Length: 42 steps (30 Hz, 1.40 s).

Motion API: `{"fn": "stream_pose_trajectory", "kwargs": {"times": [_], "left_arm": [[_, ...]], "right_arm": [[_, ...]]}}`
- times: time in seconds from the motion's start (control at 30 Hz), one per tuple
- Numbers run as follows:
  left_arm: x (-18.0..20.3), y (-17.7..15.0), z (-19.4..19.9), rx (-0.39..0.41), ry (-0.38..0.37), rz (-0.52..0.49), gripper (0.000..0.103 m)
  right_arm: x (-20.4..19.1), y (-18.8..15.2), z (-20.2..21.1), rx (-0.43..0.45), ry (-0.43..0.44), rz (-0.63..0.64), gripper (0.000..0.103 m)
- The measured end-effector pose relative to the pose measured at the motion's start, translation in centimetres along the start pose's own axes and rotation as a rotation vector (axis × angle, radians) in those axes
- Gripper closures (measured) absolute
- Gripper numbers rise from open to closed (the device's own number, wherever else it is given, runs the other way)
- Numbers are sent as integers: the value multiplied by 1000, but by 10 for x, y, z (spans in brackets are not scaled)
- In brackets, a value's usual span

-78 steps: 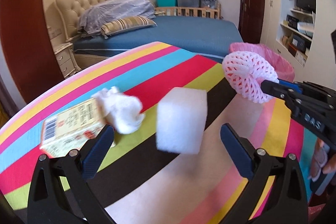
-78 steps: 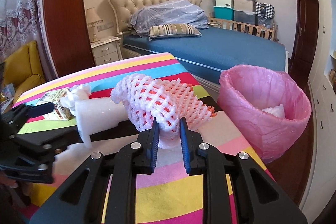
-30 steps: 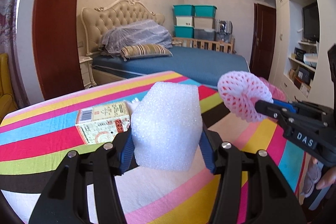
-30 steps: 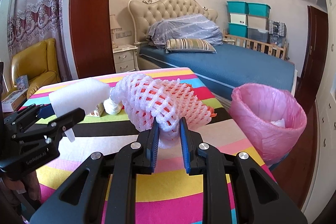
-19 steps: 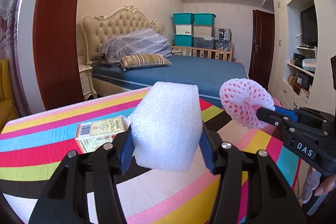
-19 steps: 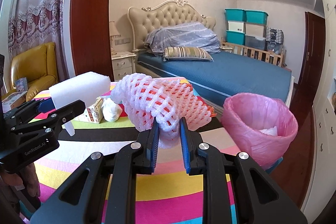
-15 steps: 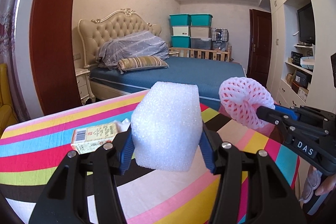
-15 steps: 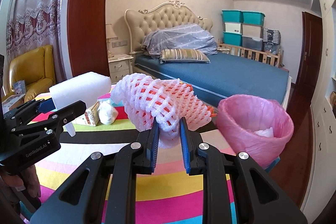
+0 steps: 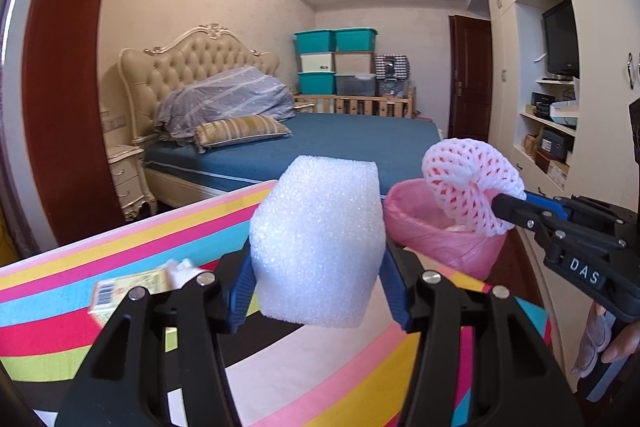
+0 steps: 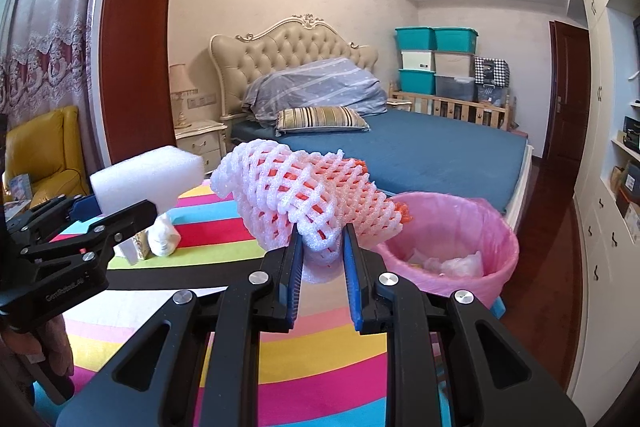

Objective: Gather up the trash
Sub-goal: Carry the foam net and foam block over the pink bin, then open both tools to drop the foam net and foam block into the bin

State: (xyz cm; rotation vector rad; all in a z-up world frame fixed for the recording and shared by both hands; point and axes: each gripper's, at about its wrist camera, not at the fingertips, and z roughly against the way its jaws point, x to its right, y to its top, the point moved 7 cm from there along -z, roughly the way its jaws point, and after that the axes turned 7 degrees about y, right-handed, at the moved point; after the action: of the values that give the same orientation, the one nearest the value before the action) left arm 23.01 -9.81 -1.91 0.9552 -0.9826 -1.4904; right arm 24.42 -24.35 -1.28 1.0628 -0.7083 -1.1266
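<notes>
- While both pairs of fingers are clenched on trash, neither load is over the bin yet: the left gripper [image 9: 316, 291] grasps a white foam block [image 9: 318, 243] by its two side faces, pads pressed into the foam, and the block stands clear above the tabletop [image 9: 120, 267].
- Close beside it, the right gripper [image 10: 320, 263] has its fingers [image 10: 294, 259] pinched nearly together on the lower fold of a pink foam fruit net [image 10: 308, 203], whose long axis runs crosswise to the fingers and slants down toward the bin side.
- Beyond both loads sits the pink-lined trash bin [image 10: 492, 227], just off the far right corner of the striped tabletop, with crumpled white scraps already inside.
- What the drop turns on: the bin lies ahead and to the right of both grippers, and the right hand is the nearer one. From the left wrist view the net [image 9: 472, 187] overlaps the bin's mouth [image 9: 420, 223], though whether it is truly above the opening I cannot tell.
- My judgement is that the net should go in first, with the foam block having to travel farther rightward across the tabletop.
- Left behind on the tabletop, a small printed carton [image 9: 128, 287] and a wad of white tissue [image 10: 164, 233] lie together, well apart from the bin.
</notes>
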Motion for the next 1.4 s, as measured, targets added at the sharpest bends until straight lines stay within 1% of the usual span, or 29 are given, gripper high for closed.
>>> {"fn": "stream_pose_trajectory", "kwargs": {"times": [0.1,0.33,0.47,0.67,0.8,0.9,0.93,0.97,1.0,1.03,1.07,1.13,1.2,1.27,1.4], "left_arm": [[18,7,-11,-4,-40,-10,50],[62,18,-48,-56,-134,-23,50],[87,27,-79,-100,-190,-22,50],[125,42,-125,-142,-238,-7,50],[147,48,-154,-165,-258,6,49],[160,50,-174,-178,-276,18,48],[165,50,-182,-176,-283,18,46],[167,51,-186,-172,-272,12,37],[166,52,-193,-162,-245,10,33],[165,53,-197,-155,-227,13,25],[161,53,-199,-152,-212,22,21],[151,51,-199,-150,-206,30,19],[135,48,-195,-145,-181,30,15],[123,43,-187,-136,-157,22,10],[102,33,-168,-128,-106,-8,5]], "right_arm": [[16,0,4,7,-28,-6,83],[78,1,9,16,-88,-54,83],[112,3,-1,12,-88,-48,83],[160,2,-22,-7,-79,-59,83],[182,2,-41,-26,-76,-70,82],[194,4,-56,-28,-54,-65,80],[196,2,-61,-20,-31,-66,78],[197,1,-65,-21,-19,-65,66],[202,-2,-71,-34,-17,-66,41],[207,-4,-74,-39,-29,-75,35],[215,-6,-74,-30,-33,-97,34],[225,-13,-70,-23,-23,-144,34],[230,-19,-62,-19,-31,-157,34],[231,-24,-55,-24,-32,-163,34],[220,-28,-43,-38,-28,-156,34]]}}
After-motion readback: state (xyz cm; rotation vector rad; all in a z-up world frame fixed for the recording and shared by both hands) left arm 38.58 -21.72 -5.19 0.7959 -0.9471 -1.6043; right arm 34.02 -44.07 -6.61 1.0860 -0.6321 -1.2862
